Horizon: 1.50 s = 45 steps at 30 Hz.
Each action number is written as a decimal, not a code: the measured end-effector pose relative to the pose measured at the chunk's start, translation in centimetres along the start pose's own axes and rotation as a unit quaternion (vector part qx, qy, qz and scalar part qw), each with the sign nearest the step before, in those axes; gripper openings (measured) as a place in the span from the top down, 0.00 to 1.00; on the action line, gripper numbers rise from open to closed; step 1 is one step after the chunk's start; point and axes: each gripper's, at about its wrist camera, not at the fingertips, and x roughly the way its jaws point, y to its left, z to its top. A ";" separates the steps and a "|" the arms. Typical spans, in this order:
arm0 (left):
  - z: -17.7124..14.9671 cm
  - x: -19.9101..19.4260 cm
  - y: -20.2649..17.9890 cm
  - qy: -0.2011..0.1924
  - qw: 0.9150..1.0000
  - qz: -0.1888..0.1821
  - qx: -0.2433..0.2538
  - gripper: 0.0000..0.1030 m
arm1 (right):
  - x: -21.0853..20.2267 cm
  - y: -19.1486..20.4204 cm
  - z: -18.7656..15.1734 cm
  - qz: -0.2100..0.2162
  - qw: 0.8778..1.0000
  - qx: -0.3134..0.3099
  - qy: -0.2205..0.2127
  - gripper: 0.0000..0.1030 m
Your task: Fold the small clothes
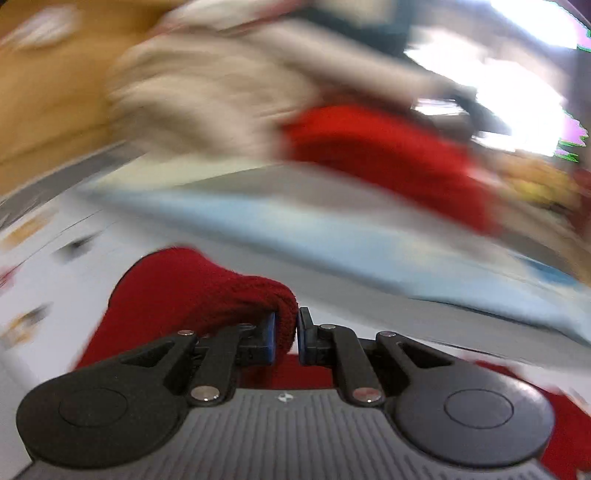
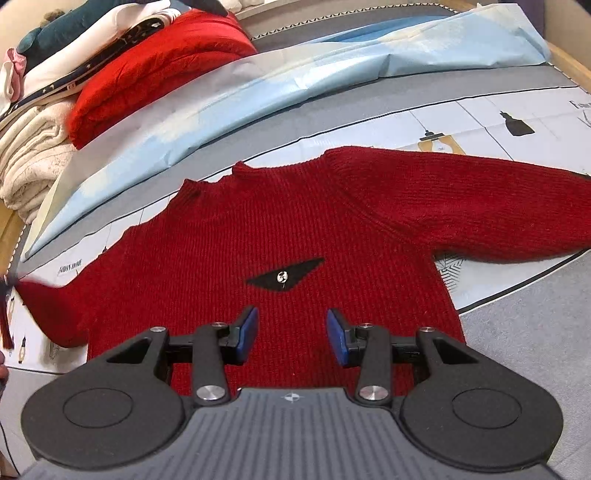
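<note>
A small dark red knit sweater (image 2: 280, 236) lies front up on the printed white mat (image 2: 480, 122), with a black triangular patch (image 2: 286, 277) on its chest. Its right sleeve (image 2: 480, 206) stretches out to the right. Its left sleeve (image 2: 48, 314) reaches the left edge of the view. My right gripper (image 2: 291, 334) is open and empty, just above the sweater's lower body. My left gripper (image 1: 286, 334) is shut on the cuff of the red sleeve (image 1: 192, 288). The left wrist view is blurred by motion.
A stack of folded clothes sits at the back left: a bright red garment (image 2: 155, 66), cream knits (image 2: 33, 162), a white and a dark green piece (image 2: 66, 26). A light blue sheet (image 2: 258, 85) lies behind the sweater. Grey cover (image 2: 535, 350) at right.
</note>
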 end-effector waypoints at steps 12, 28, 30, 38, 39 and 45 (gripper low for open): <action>-1.4 -7.3 -11.2 0.128 0.982 -0.134 0.044 0.71 | 0.1 -0.4 1.7 0.010 0.998 0.061 -0.012 0.58; -2.4 -1.5 -7.9 0.168 0.982 -0.054 0.064 0.65 | 0.9 -5.6 3.6 -0.014 0.984 0.170 -0.048 0.66; -2.2 -0.9 -7.5 0.177 0.981 -0.054 0.050 0.65 | 1.9 -5.7 3.5 -0.019 0.986 0.161 -0.035 0.66; -1.7 -0.8 -6.5 0.178 0.982 -0.060 0.028 0.65 | 8.7 -7.7 2.2 -0.001 0.972 0.236 0.020 0.66; -1.6 -0.8 -6.4 0.179 0.982 -0.059 0.027 0.65 | 9.4 -8.1 2.1 0.000 0.969 0.246 0.021 0.66; -1.0 -0.4 -5.3 0.179 0.982 -0.052 0.014 0.65 | 9.4 -8.2 2.6 -0.011 0.972 0.234 -0.026 0.93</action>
